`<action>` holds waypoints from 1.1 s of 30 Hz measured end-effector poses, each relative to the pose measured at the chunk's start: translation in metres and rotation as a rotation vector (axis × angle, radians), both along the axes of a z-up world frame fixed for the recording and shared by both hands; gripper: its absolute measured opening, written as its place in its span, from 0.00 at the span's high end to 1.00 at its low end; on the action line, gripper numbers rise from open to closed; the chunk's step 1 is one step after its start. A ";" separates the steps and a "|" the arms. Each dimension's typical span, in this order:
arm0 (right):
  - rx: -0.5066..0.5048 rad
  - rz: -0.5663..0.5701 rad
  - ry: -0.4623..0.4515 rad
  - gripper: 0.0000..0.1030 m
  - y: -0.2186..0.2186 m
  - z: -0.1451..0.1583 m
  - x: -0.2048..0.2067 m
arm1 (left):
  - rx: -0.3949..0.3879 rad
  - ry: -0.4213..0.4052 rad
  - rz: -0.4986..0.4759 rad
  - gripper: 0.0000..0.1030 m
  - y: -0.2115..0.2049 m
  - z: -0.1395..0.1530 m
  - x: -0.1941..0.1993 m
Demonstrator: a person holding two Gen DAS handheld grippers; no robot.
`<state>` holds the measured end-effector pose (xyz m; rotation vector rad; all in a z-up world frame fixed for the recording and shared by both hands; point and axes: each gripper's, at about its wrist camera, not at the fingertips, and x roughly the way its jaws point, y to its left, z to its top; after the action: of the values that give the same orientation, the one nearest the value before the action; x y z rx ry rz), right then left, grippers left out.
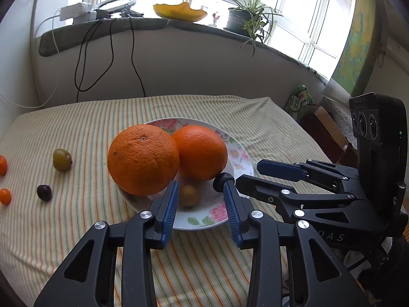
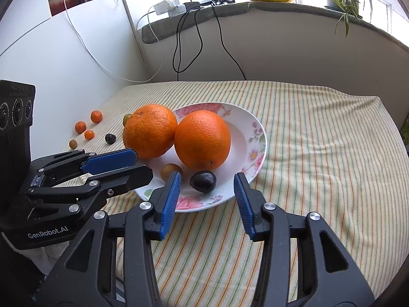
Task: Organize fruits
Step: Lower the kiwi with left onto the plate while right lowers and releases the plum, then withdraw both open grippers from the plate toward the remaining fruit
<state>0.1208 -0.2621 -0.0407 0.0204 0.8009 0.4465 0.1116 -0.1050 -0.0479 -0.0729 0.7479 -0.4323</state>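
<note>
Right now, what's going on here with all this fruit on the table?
A person holding a two-finger gripper in each hand is gathering fruit onto a floral plate. Two oranges, a dark plum and a small yellowish fruit already sit on it. Both the left gripper and the right gripper hover open and empty at the plate's near edge. Several small fruits are on the striped cloth to the left.
</note>
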 end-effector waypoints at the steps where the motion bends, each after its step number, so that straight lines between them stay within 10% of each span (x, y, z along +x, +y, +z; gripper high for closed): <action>1: 0.002 -0.001 -0.005 0.48 -0.001 0.001 -0.001 | 0.000 -0.002 0.002 0.66 0.001 0.000 0.000; 33: -0.011 -0.006 -0.087 0.14 0.023 0.034 -0.008 | 0.039 -0.119 0.118 0.40 0.052 0.028 -0.024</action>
<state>0.1126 -0.2390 -0.0069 -0.0064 0.7180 0.4342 0.0872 -0.0525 -0.0199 -0.0543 0.6311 -0.3069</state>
